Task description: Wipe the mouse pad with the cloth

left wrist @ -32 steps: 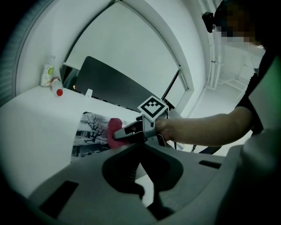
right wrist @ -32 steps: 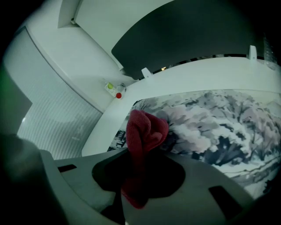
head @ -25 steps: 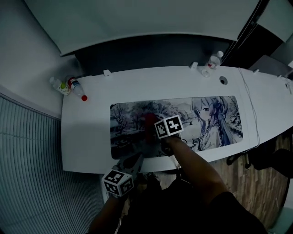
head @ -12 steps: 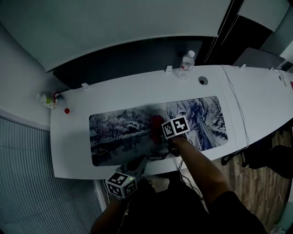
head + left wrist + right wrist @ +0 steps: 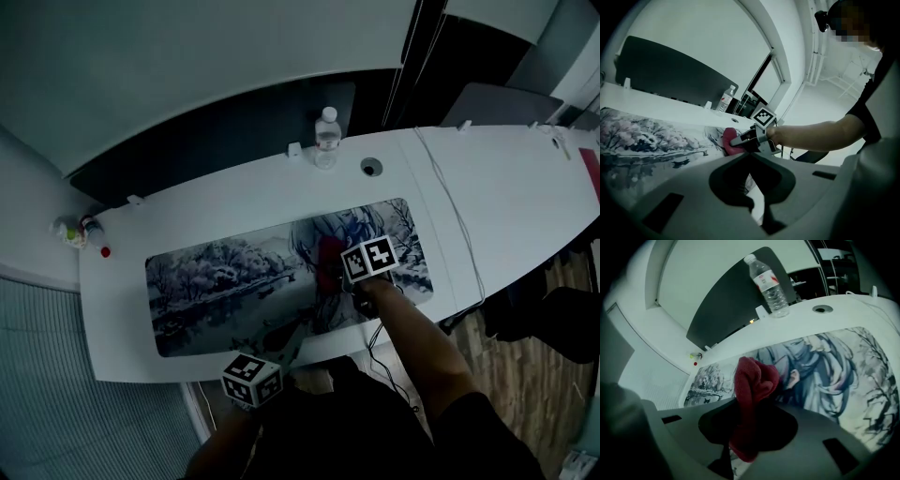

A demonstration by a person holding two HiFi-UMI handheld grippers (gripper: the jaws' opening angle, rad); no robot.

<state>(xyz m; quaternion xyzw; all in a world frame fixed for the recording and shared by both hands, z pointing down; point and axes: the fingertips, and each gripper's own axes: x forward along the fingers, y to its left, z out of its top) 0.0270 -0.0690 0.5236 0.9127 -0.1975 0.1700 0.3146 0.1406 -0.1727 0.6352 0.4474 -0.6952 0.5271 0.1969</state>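
Head view, looking steeply down on a long white surface (image 5: 234,202).
- Mouse pad (image 5: 225,281): wide, printed with a wintry landscape on its left part and a drawn figure on its right. It lies flat along the near half of the surface.
- Cloth (image 5: 329,255): dark red and bunched, on the right part of the pad, over the figure print.
- Right tool (image 5: 339,272): jaws clamped on the cloth. Right gripper view shows the cloth (image 5: 754,380) pinched between the jaws, its loose bulk standing forward of them onto the pad (image 5: 834,366).
- Left tool (image 5: 293,332): at the near edge of the surface, tips over the pad's near border; contact cannot be told. Left gripper view shows its jaws drawn close, only a thin slit, with nothing between them. Beyond them is the right tool (image 5: 749,140) with the cloth (image 5: 727,139) at its tip.
- Water bottle (image 5: 325,127): upright at the far edge, well apart from the pad, just beside a round cable hole (image 5: 371,167).
- Small bottles (image 5: 70,230): at the far left end.
- Thin cable (image 5: 450,216): runs across the surface, right of the pad.
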